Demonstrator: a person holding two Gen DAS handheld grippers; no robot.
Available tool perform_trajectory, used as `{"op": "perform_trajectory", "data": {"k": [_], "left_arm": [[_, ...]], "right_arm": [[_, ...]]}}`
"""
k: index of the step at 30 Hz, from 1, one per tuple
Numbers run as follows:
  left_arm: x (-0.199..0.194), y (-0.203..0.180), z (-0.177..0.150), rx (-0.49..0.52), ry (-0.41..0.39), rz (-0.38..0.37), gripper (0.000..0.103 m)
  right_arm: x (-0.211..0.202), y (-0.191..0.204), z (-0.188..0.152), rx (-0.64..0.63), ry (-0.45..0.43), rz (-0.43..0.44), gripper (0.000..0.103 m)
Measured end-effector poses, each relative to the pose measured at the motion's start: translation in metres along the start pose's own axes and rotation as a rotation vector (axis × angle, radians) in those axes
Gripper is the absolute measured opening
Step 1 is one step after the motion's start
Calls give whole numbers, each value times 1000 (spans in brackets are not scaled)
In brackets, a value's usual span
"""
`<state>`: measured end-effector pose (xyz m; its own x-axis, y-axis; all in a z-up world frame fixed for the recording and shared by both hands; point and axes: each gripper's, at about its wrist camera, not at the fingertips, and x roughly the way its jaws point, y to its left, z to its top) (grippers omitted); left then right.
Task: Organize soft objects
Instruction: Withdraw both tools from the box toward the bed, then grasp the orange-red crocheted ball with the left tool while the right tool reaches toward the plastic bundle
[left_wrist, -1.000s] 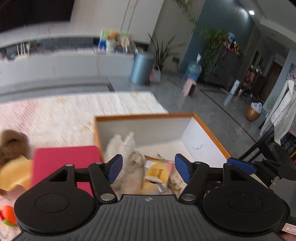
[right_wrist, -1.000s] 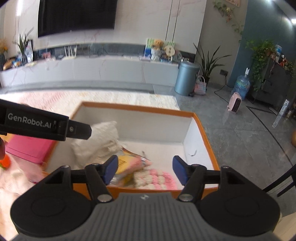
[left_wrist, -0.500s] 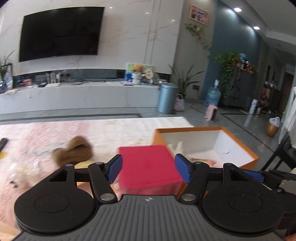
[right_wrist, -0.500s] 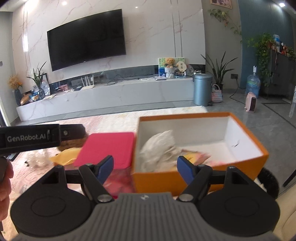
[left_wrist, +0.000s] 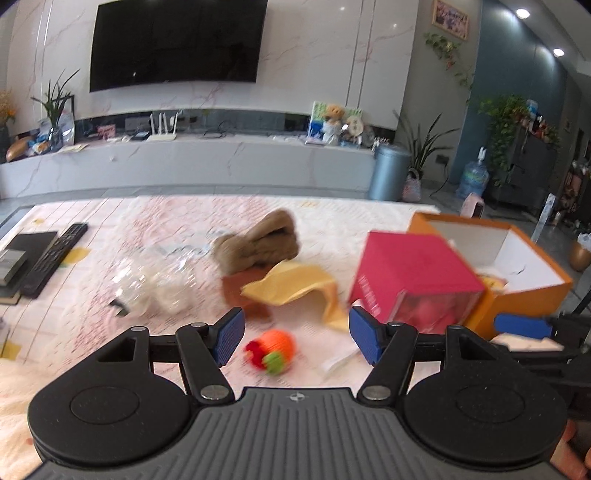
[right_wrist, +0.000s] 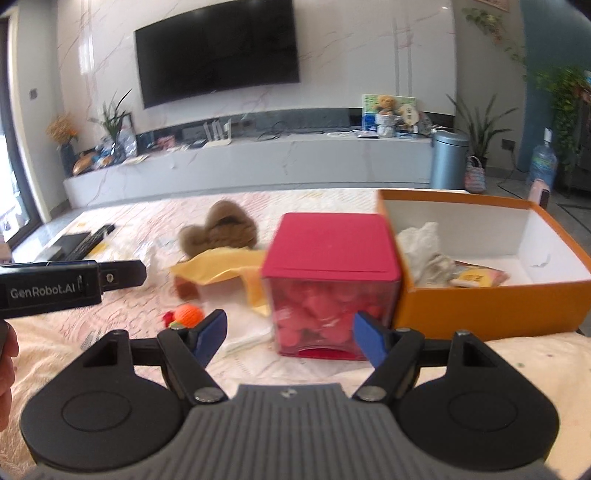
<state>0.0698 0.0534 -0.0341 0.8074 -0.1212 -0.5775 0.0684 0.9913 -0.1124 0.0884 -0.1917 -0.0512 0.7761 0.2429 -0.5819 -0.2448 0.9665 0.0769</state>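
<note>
Both grippers' fingers (left_wrist: 232, 334) gape empty; some soft items fill the orange box (right_wrist: 491, 306), while plush (left_wrist: 258, 243), cloth (left_wrist: 291, 284) and ball (left_wrist: 275, 347) lie left of it.

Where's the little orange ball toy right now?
The small orange ball toy lies on the pink quilted cover, just ahead of the open left tool, below the yellow cloth.

Bright daylight, motion blur, fisheye warping
</note>
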Motion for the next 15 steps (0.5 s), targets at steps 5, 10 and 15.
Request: {"op": "perform_trajectory", "data": {"k": [5, 10, 15], "left_arm": [[8, 27, -11, -4, 36, 24, 74], [19, 45, -20, -61, 86, 6, 63], [31, 56, -29, -102, 149, -7, 59]], "right_arm": [[18, 22, 0, -62, 28, 9, 65], [40, 37, -4, -107, 65, 24, 56], [60, 43, -7, -128, 94, 32, 56]]}}
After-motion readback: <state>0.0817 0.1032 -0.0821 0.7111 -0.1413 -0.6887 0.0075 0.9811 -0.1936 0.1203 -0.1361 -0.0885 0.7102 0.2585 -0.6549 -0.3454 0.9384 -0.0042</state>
